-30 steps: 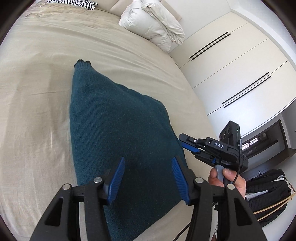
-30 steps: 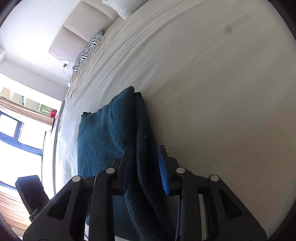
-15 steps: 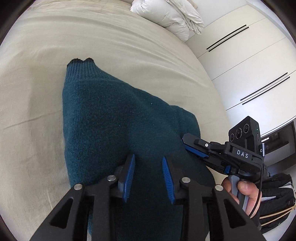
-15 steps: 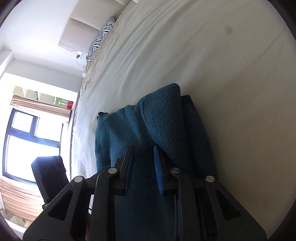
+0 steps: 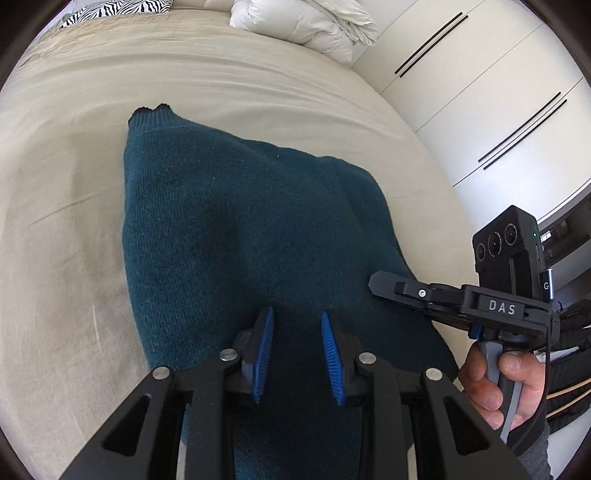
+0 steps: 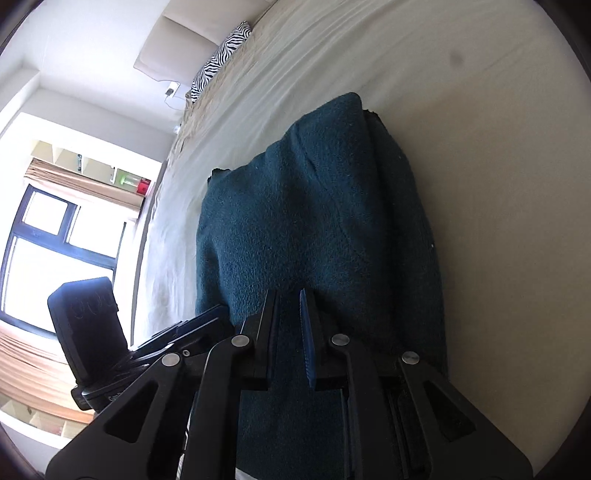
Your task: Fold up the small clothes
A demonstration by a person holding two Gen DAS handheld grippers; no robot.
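A dark teal knitted sweater (image 5: 240,229) lies on the pale beige bed sheet (image 5: 66,184); its ribbed cuff shows a black edge. Beyond the sweater, at the head of the bed, sits a black-and-white zebra-striped cushion (image 6: 218,61) and a white crumpled duvet (image 5: 303,26). Right of the sweater stand white wardrobe doors (image 5: 491,92) with thin black handle strips. The black left gripper (image 5: 297,343) carries bright blue ribbed pads.

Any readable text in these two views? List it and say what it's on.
"DAS": white letters on the black body of the right gripper, seen in the left wrist view.
"G": a single letter on the small plug on the side of that gripper's camera; any more of it is cut off.
Faint marks on the left gripper's camera block in the right wrist view: too dim to read.
Nothing on the teal sweater.
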